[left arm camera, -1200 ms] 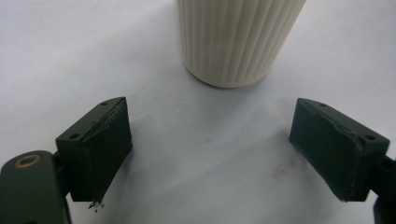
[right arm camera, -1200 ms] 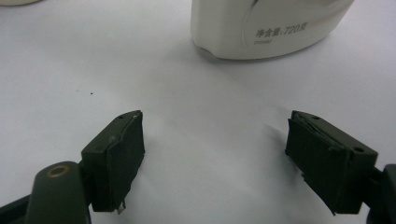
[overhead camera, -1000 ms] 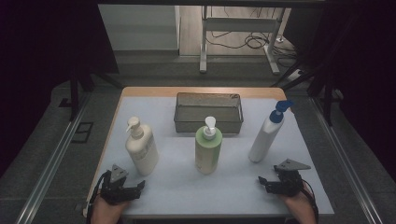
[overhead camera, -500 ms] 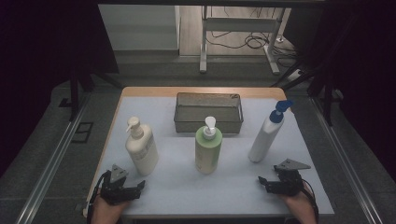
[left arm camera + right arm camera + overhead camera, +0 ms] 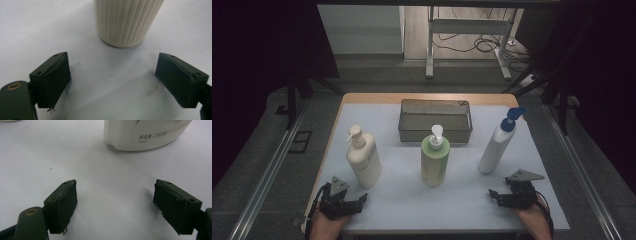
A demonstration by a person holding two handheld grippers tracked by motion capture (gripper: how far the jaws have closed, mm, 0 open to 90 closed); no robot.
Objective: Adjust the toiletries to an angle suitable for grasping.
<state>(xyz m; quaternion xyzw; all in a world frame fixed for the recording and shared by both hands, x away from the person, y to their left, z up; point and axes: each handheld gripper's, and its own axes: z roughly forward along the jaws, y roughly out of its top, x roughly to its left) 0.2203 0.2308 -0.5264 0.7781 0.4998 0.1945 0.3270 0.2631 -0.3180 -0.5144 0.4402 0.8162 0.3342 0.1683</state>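
Ribbed matt plastic cream bottle (image 5: 127,22), smooth glossy white bottle (image 5: 145,133), wire-mesh metal basket (image 5: 435,120).

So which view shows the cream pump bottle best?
The high view: the cream pump bottle stands whole, pump included, just ahead of the left gripper. The left gripper view gives its ribbed base; the right gripper view faces the white bottle.

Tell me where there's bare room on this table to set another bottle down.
The front strip between the left tool and right tool is bare. So are the corners either side of the wire basket. The middle row is crowded: cream bottle, green bottle, white bottle with blue pump.
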